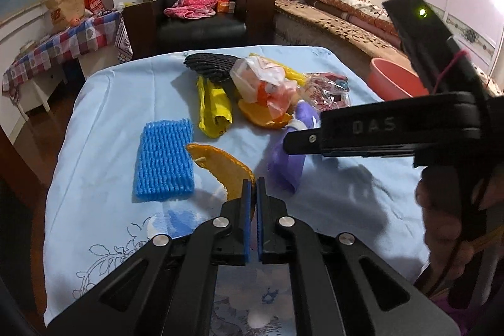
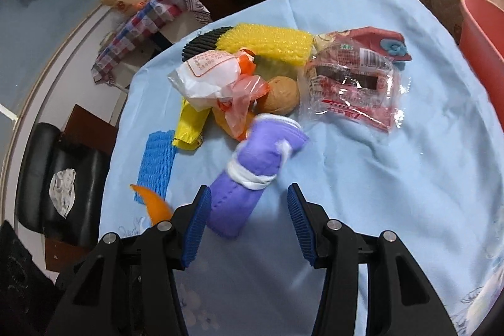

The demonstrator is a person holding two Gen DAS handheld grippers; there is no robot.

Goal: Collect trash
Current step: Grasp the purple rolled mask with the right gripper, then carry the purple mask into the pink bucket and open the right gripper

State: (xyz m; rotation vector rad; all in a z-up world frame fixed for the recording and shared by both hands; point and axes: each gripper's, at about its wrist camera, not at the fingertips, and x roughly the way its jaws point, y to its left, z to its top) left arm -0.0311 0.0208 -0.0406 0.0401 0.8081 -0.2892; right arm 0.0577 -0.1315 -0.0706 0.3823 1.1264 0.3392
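Trash lies on a table under a light blue cloth [image 1: 104, 115]. My left gripper [image 1: 254, 183] is shut on an orange peel [image 1: 220, 166], pinching its near end; the peel also shows in the right wrist view [image 2: 154, 203]. My right gripper [image 2: 249, 203] is open, its fingers on either side of a rolled purple face mask [image 2: 249, 175], also seen in the left wrist view [image 1: 289, 166]. Further back lie a blue foam net [image 1: 163, 159], a yellow bag [image 1: 214, 106], a white-orange plastic bag [image 2: 214, 77], a clear red-printed wrapper [image 2: 349, 84], yellow foam [image 2: 267, 43] and black foam [image 1: 211, 65].
A pink-red basin [image 2: 482, 46] stands at the table's right edge, also in the left wrist view [image 1: 393, 77]. A black armchair [image 1: 201, 18] with pink cloth stands behind the table. A bed [image 1: 340, 14] is at the back right, a checked-cloth bench [image 1: 60, 46] at the left.
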